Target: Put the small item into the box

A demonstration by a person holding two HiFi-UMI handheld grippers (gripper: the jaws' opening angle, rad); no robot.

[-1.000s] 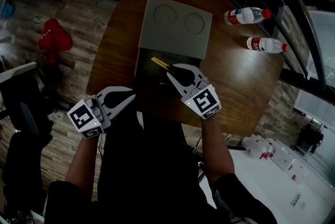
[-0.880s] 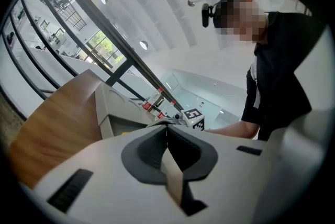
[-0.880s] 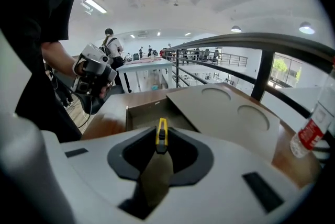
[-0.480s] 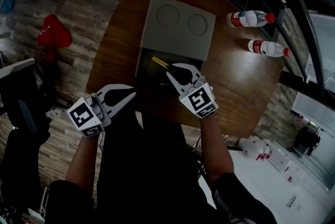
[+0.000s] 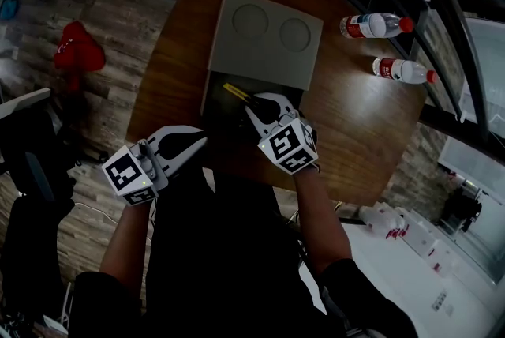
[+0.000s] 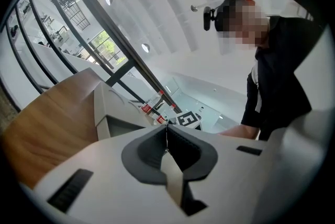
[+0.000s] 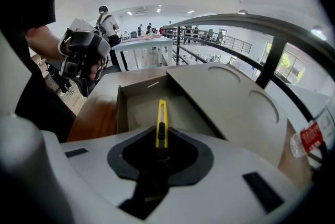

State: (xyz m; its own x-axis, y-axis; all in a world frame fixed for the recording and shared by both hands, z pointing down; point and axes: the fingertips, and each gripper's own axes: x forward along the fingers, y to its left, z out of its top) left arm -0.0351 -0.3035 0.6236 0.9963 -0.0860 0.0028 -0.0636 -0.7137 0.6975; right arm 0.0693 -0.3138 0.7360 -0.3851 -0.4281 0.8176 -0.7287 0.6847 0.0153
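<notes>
Cutter (image 7: 162, 122), yellow and slim, sits pinched in my right claw (image 5: 260, 106), its tip out over the open box (image 7: 121, 110) at 12 o'clock for dropping in, while my left claw (image 6: 166, 136), closed on nothing, hangs at 8 o'clock off the table (image 5: 355, 119).

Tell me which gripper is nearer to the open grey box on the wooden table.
Right. The right gripper, shut on a slim yellow cutter, hangs over the grey box; the left gripper, shut, is beyond its near-left corner.
</notes>
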